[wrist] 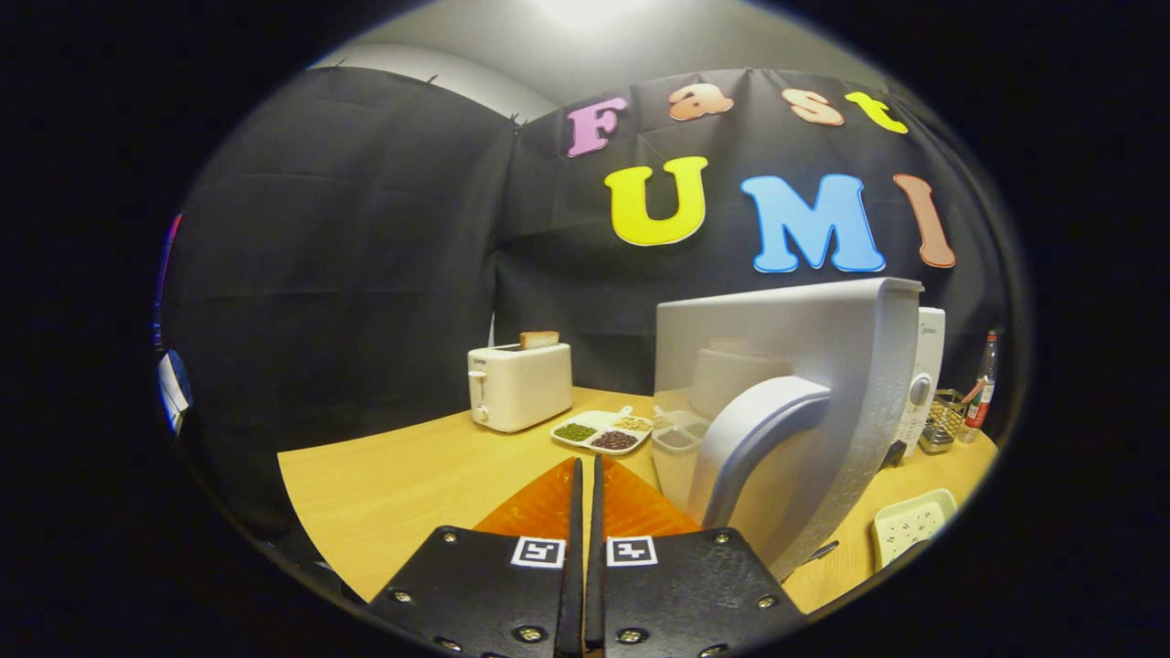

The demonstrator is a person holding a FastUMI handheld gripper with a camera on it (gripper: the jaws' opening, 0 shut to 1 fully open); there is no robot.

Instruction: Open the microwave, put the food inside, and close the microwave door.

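The white microwave's door [827, 356] stands swung open, just ahead and right of my fingers, with its curved handle [759, 429] facing me. The microwave's control panel [921, 384] with a round knob peeks out behind the door; the cavity is hidden by the door. My gripper [586, 464] is shut, its fingers pressed together with nothing between them, a little left of the handle and not touching it. Beyond the fingertips on the wooden table [393, 493] lies a white divided dish [603, 431] of beans and grains.
A white toaster [519, 386] with a slice of bread sticking up stands at the back left. A clear box [678, 439] sits beside the dish. Right of the microwave are a wire rack [941, 425], a bottle [985, 379] and a pale tray [914, 523].
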